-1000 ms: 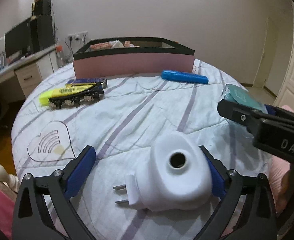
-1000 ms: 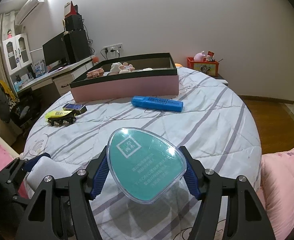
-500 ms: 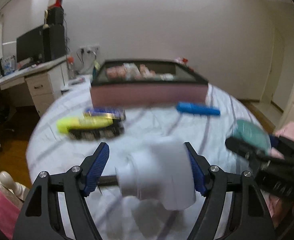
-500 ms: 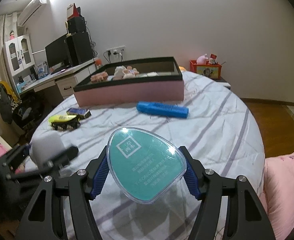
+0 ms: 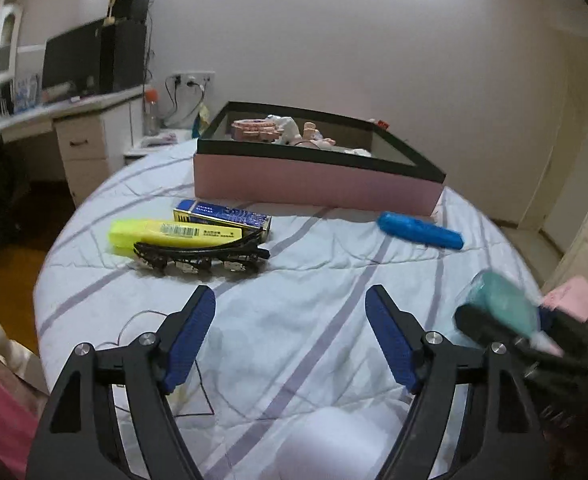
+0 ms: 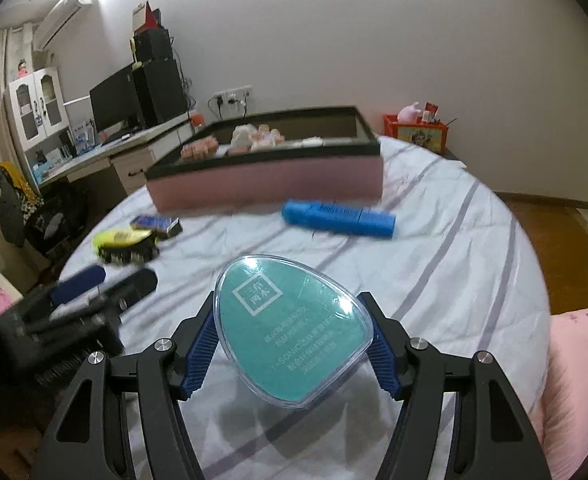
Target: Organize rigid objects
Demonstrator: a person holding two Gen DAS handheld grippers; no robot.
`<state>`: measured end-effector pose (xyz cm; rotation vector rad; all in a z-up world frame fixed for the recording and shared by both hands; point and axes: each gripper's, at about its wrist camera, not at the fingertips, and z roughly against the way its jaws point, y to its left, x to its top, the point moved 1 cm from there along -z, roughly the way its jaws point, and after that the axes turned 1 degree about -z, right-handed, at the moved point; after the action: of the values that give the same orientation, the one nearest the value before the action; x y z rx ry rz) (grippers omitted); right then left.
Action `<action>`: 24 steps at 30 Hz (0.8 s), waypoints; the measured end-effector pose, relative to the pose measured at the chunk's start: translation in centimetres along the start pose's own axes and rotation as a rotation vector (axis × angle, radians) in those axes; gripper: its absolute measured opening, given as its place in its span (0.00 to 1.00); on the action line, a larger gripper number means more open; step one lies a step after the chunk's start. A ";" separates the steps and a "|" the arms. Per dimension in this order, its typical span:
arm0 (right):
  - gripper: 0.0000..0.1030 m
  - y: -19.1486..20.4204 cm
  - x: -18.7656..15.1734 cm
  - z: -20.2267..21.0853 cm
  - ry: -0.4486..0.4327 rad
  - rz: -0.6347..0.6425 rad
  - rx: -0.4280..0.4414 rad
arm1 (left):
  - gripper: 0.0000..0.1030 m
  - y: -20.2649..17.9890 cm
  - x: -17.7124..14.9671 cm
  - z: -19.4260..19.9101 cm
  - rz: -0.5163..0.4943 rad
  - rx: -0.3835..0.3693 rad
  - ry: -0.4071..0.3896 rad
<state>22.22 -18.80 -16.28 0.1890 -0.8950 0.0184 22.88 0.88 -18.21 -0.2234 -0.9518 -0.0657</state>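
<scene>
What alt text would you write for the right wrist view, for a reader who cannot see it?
The right gripper holds a teal egg-shaped clear plastic case above a round bed with a striped white sheet. Beyond it lie a blue marker and a pink open box with a black rim holding small items.

Dim indoor light with a warm, purplish cast — the brightest spot is a glare at the ceiling's upper left in the right wrist view. Fisheye curving bends walls and darkens corners. The pink box (image 6: 265, 184) and blue marker (image 6: 338, 218) smear with motion blur — soft shadows lie on the bed (image 5: 314, 320)
</scene>
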 end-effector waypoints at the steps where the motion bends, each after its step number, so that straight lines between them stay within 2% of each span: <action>1: 0.66 0.1 -0.2 0.0 0.000 0.002 0.000 | 0.79 0.2 0.0 0.4 0.004 0.001 -0.016; 5: 0.66 0.0 -0.1 0.8 -0.014 -0.001 0.003 | 0.93 0.3 -0.3 2.6 -0.017 -0.004 -0.039; 8: 0.65 -0.1 0.1 2.2 -0.038 -0.005 0.003 | 0.93 0.1 -1.4 4.4 -0.059 -0.019 -0.033; 12: 0.65 0.1 0.0 3.5 -0.055 -0.001 0.002 | 0.94 -0.1 -3.1 5.5 -0.055 -0.077 -0.013; 16: 0.66 0.5 -0.5 4.2 -0.052 0.008 0.002 | 0.94 -0.9 -3.7 5.9 -0.064 -0.097 -0.008; 19: 0.65 0.6 -0.9 4.4 -0.048 0.011 0.001 | 0.96 -1.8 -3.8 6.4 -0.083 -0.130 -0.050; 24: 0.66 0.5 -1.2 4.4 -0.037 0.009 -0.003 | 0.97 -2.6 -5.1 4.0 -0.138 -0.060 0.009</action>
<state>18.02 -19.03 -14.40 0.1823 -0.9326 0.0222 16.33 -0.95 -19.67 -0.2122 -0.9558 -0.2220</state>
